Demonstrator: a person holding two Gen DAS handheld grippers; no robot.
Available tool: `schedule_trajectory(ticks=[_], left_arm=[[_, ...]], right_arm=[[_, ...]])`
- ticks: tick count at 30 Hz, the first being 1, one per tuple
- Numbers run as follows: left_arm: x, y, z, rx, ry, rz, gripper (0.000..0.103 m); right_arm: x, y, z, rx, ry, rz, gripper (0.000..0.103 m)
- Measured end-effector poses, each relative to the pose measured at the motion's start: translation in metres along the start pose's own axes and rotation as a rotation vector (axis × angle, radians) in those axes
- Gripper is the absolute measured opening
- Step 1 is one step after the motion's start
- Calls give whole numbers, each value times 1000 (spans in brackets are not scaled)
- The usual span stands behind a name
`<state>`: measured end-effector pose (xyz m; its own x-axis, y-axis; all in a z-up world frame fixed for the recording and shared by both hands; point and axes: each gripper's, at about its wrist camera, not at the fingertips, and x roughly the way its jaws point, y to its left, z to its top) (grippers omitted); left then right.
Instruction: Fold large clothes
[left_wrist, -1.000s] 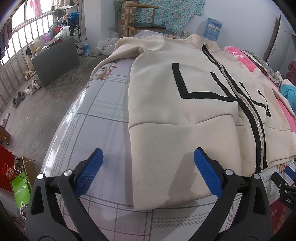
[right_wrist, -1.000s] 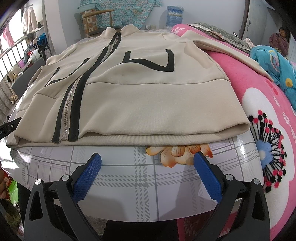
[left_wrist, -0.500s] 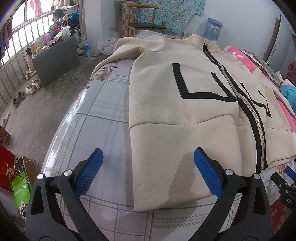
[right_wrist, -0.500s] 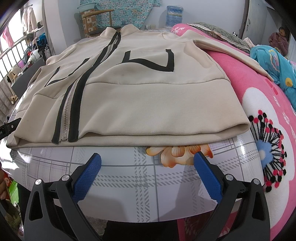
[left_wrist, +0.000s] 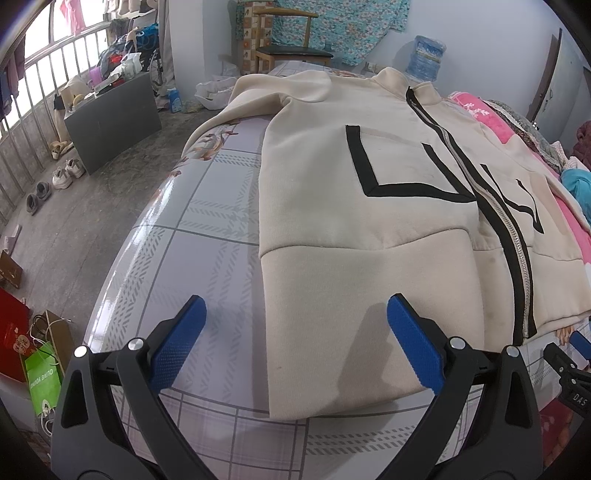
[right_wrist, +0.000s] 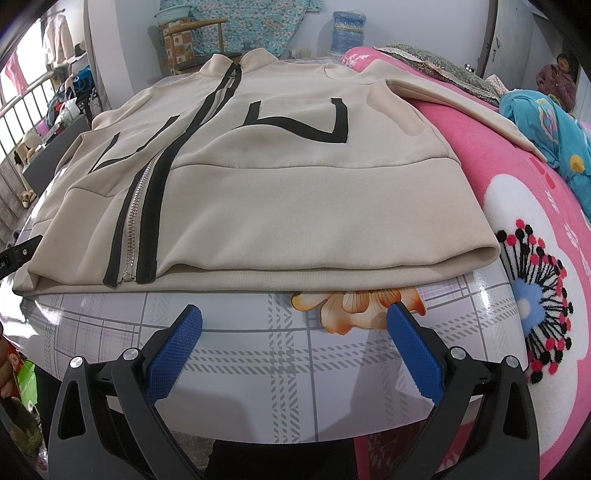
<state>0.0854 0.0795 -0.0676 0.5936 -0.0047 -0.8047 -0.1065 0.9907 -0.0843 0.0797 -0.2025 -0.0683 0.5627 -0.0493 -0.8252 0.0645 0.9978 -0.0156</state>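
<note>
A cream zip-up jacket (left_wrist: 354, 236) (right_wrist: 280, 184) with black stripes lies flat, front up and zipped, on a table (left_wrist: 207, 236) (right_wrist: 280, 354) covered in plaid oilcloth. The left gripper (left_wrist: 295, 343) hovers spread wide over the jacket's hem corner, holding nothing. The right gripper (right_wrist: 295, 347) sits wide apart and empty just short of the hem. A pink floral blanket (right_wrist: 532, 206) lies beside the jacket.
</note>
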Motion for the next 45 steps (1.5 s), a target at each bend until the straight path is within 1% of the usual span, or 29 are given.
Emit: schedule_trajectory(ticks=[7,12,16,18,21,22,24,26,28,29,32,34,37,39,40,41,42,43,44,45], left_arm=[[1,6,2,-4,-4,3,95],[-4,14,2,-18,-13,-30,95],[-9,18,1,-27,-22,-38,95],[-12,21,0,-28,-26,-38,94],[-16,25,-1,-23,-21,-51,80],[-16,26,-2,-23,-16,-54,77],[-15,28,-3,-27,-5,-62,72],[-15,31,-3,-33,-2,-71,69],[-15,32,-3,-37,0,-88,63],[-15,33,-3,-40,2,-93,62],[-14,30,-4,-36,7,-110,54],[-14,26,-4,-25,12,-131,47],[-13,19,-6,-6,17,-155,45],[-13,12,-7,23,10,-138,45],[-12,9,-7,37,7,-126,45],[-12,5,-7,55,3,-107,45],[-11,2,-7,71,1,-89,45],[-11,-2,-8,87,-1,-72,45],[-10,-3,-8,97,-4,-58,45],[-10,-5,-8,102,-7,-49,44]], right_arm=[[0,0,0,1,1,0,97],[1,-2,1,2,4,6,97],[-2,-7,0,-32,1,46,97],[-8,-14,2,-21,-10,63,97],[-29,-35,9,11,-66,96,97],[-39,-46,14,16,-98,89,97],[-48,-57,20,17,-127,67,97],[-51,-72,29,22,-135,57,97],[-47,-84,36,43,-116,45,97],[-44,-89,38,51,-108,42,95],[-34,-99,45,64,-87,28,90],[-25,-105,48,76,-70,20,82],[-11,-110,52,94,-46,14,72],[-3,-111,55,98,-29,16,66],[0,-111,55,96,-20,13,60],[4,-110,55,94,-6,13,59],[6,-107,54,83,-10,-1,58],[6,-104,55,71,-11,-9,55],[6,-101,55,54,-12,-21,49],[6,-98,54,42,-12,-26,47]])
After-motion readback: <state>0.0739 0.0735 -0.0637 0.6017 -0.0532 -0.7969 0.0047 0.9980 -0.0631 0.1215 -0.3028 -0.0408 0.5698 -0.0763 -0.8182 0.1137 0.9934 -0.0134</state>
